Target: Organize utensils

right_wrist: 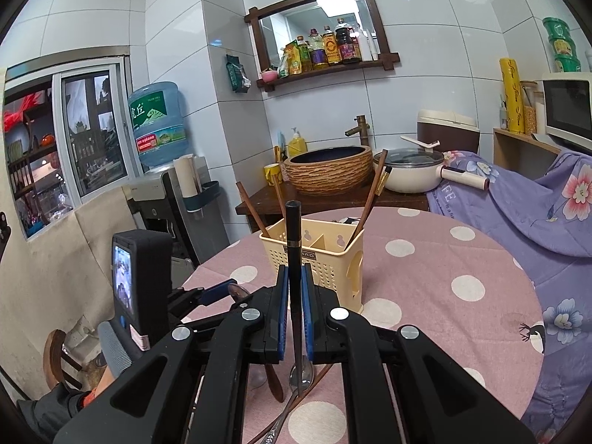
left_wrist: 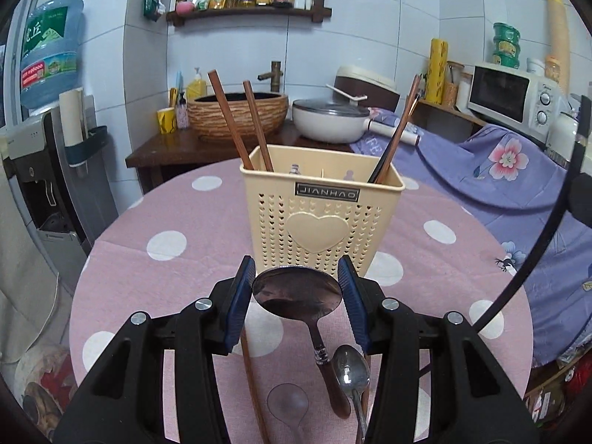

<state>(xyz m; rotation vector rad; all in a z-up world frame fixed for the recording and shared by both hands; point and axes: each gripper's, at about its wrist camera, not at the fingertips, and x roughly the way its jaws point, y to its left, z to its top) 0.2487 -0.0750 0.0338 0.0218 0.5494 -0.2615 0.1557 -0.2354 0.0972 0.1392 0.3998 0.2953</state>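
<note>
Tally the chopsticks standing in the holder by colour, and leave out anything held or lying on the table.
Standing in the holder:
Brown chopsticks: 3
Black chopstick: 1
Total: 4

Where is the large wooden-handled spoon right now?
In the left wrist view, the large spoon is clamped by its bowl in the left gripper, just before the cream utensil basket.

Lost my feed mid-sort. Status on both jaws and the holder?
Left gripper shut on ladle. Right gripper shut on black chopstick, upright. Holder ahead, four chopsticks in. Path unobstructed.
</note>
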